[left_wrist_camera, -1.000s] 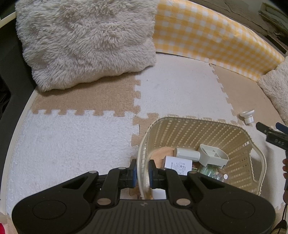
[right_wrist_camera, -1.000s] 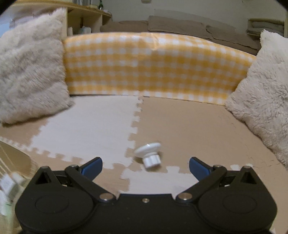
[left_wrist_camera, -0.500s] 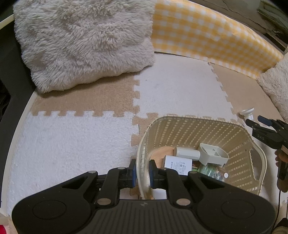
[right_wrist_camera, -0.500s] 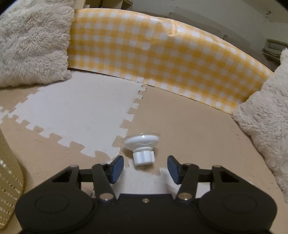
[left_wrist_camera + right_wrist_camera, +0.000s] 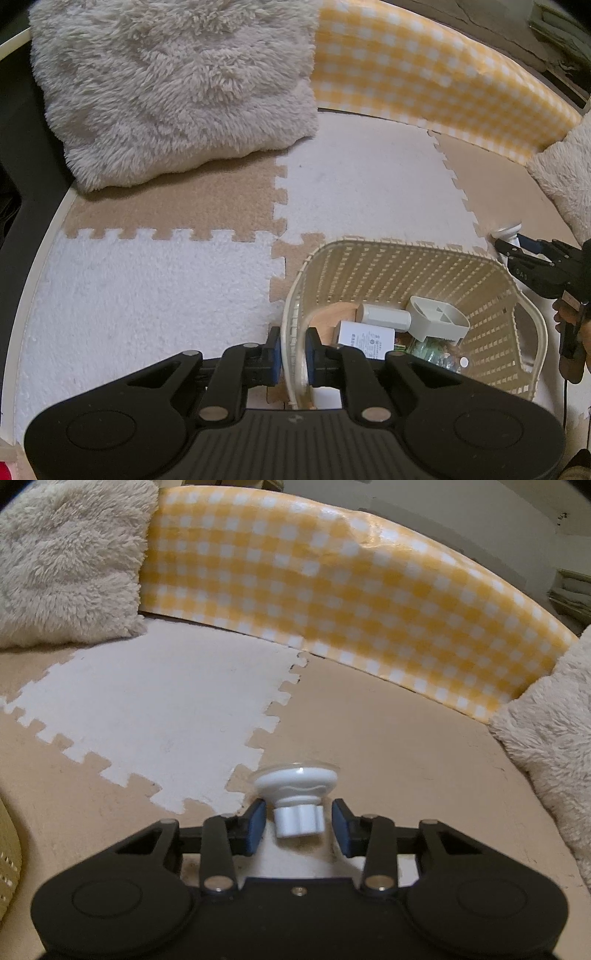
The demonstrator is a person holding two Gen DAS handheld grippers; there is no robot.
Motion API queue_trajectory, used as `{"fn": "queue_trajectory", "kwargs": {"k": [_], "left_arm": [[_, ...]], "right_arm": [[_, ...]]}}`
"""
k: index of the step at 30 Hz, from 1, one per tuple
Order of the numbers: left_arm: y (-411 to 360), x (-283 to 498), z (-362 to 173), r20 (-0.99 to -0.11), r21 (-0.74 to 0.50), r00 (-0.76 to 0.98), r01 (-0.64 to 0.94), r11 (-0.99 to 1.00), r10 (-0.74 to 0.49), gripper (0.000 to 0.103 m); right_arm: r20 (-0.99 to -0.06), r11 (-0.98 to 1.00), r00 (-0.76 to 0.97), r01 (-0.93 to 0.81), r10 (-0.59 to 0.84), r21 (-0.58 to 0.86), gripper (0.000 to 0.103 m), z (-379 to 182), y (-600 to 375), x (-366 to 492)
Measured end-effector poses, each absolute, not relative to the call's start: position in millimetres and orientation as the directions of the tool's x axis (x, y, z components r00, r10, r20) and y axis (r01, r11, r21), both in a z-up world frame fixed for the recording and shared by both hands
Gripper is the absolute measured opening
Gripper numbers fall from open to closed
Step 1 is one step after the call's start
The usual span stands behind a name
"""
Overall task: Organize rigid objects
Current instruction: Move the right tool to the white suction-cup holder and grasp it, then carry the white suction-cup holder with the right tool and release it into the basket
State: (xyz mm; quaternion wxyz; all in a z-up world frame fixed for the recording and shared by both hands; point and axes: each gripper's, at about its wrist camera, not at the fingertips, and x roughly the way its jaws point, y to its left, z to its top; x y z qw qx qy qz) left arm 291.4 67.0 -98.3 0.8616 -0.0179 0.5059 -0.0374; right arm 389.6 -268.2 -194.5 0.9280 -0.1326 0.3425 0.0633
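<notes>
A cream woven basket (image 5: 413, 258) stands on the foam mat and holds a white box (image 5: 364, 338), a white cylinder (image 5: 384, 314) and a grey divided holder (image 5: 437, 319). My left gripper (image 5: 293, 350) is shut on the basket's near rim. A white suction-cup knob (image 5: 296, 794) lies on the mat; it also shows in the left wrist view (image 5: 509, 232) past the basket's far right corner. My right gripper (image 5: 298, 821) is open, its blue pads (image 5: 255, 821) on either side of the knob's stem with small gaps.
Fluffy cream pillows lie at the back left (image 5: 173, 85) and at the right (image 5: 554, 731). A yellow checked bolster (image 5: 332, 583) runs along the back. The floor is tan and white puzzle mat (image 5: 159, 709).
My right gripper moved forward to the knob and narrowed its jaws around the stem. The left gripper stayed shut on the basket rim.
</notes>
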Motion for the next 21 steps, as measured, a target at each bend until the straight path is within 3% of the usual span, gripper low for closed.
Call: {"fn": "queue_trajectory", "kwargs": {"k": [8, 21], "left_arm": [[69, 292, -98, -0.871, -0.071, 0.485, 0.041, 0.997, -0.082, 0.007], [71, 291, -98, -0.869, -0.081, 0.487, 0.030, 0.996, -0.086, 0.007]], "right_arm": [[-0.655, 0.963, 0.756, -0.192, 0.021, -0.190, 0.030, -187, -269, 385], [-0.589, 0.981, 0.795, -0.194, 0.146, -0.018, 0.029, -121, -263, 354]]}}
